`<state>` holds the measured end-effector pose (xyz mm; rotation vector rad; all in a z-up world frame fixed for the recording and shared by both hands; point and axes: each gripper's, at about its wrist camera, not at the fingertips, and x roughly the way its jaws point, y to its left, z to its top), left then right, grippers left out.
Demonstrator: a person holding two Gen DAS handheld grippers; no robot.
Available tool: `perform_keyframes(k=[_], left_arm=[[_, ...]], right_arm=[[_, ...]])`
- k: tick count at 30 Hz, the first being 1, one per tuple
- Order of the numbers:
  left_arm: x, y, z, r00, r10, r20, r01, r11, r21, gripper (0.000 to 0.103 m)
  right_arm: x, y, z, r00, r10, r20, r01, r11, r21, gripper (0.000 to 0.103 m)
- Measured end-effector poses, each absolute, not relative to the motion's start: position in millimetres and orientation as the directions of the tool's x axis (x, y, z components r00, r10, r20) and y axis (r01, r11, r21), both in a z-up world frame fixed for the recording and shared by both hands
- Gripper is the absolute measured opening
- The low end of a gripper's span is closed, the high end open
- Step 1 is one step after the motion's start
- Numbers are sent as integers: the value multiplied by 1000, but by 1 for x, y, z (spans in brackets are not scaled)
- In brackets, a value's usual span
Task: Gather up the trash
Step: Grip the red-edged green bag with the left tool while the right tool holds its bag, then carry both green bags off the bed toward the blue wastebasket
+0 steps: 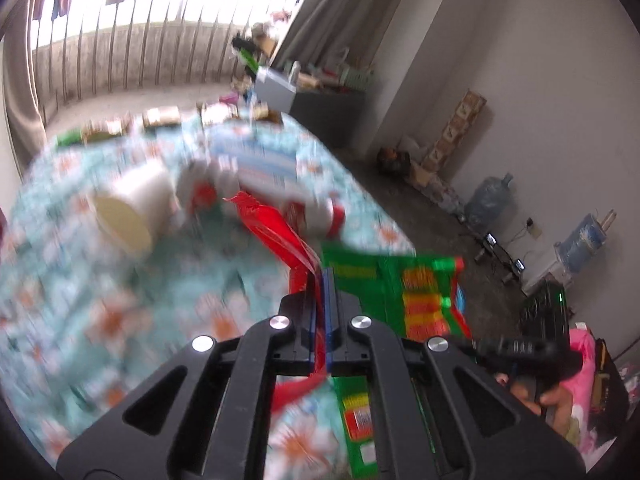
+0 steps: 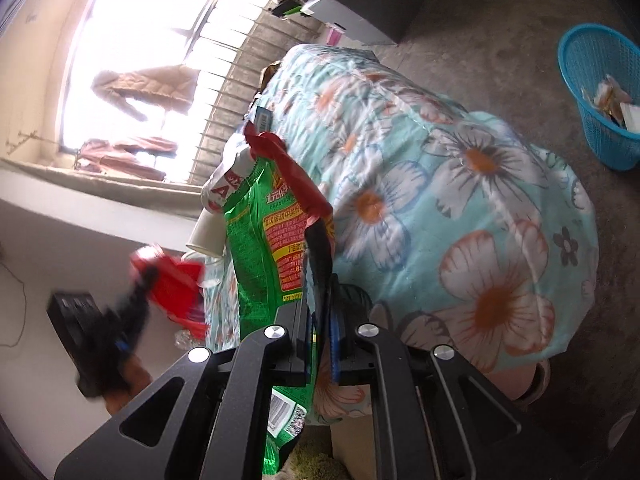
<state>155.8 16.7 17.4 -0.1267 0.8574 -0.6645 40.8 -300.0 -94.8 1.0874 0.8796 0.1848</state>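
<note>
Red wrapper (image 1: 280,228) pinched between jaws

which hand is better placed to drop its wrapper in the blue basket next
Right, probably. The right gripper is shut on the green plastic snack bag, and its view shows the blue mesh basket on the floor nearby. The left gripper holds a red wrapper, with no basket in view.

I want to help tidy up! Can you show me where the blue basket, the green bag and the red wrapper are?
blue basket (image 2: 600,92): right wrist view, on its mesh side wall.
green bag (image 2: 256,248): right wrist view, on its printed front.
red wrapper (image 1: 276,224): left wrist view, on its upper part above the gripper.
</note>
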Motion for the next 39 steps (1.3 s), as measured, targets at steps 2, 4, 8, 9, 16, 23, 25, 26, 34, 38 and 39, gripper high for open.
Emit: perform_keyframes(k=[2, 4, 8, 9, 16, 23, 25, 26, 34, 38, 39], left_arm=[[149, 13, -2, 435, -596, -675, 479, 788, -388, 1], [143, 9, -14, 410, -602, -685, 471, 783, -407, 1], [138, 3, -31, 379, -614, -692, 465, 773, -431, 1], [136, 2, -33, 374, -619, -691, 468, 769, -436, 1], [134, -4, -37, 368, -622, -691, 479, 764, -432, 1], [132, -2, -33, 403, -602, -689, 486, 779, -396, 1], [132, 0, -30, 415, -599, -684, 489, 781, -387, 1], [132, 1, -28, 420, -599, -681, 491, 782, -385, 1], [127, 10, -5, 479, -601, -640, 501, 786, -364, 1], [125, 12, 4, 491, -608, -624, 508, 782, -362, 1], [124, 12, 6, 493, -609, -621, 511, 781, -360, 1]], right_arm=[[41, -298, -98, 653, 542, -528, 283, 472, 835, 10], [44, -296, -98, 652, 544, -529, 288, 468, 836, 13], [45, -291, -99, 649, 535, -540, 291, 482, 827, 24], [46, -289, -98, 648, 532, -544, 290, 488, 823, 24], [55, -268, -96, 632, 544, -552, 266, 517, 814, 23], [57, -266, -96, 641, 548, -537, 249, 514, 821, 11], [55, -268, -96, 647, 553, -526, 240, 507, 828, 8], [54, -269, -95, 650, 553, -522, 235, 506, 830, 7], [48, -277, -88, 680, 540, -496, 211, 504, 838, 4], [44, -283, -83, 696, 532, -482, 200, 501, 842, 4], [41, -286, -82, 699, 531, -479, 198, 500, 843, 4]])
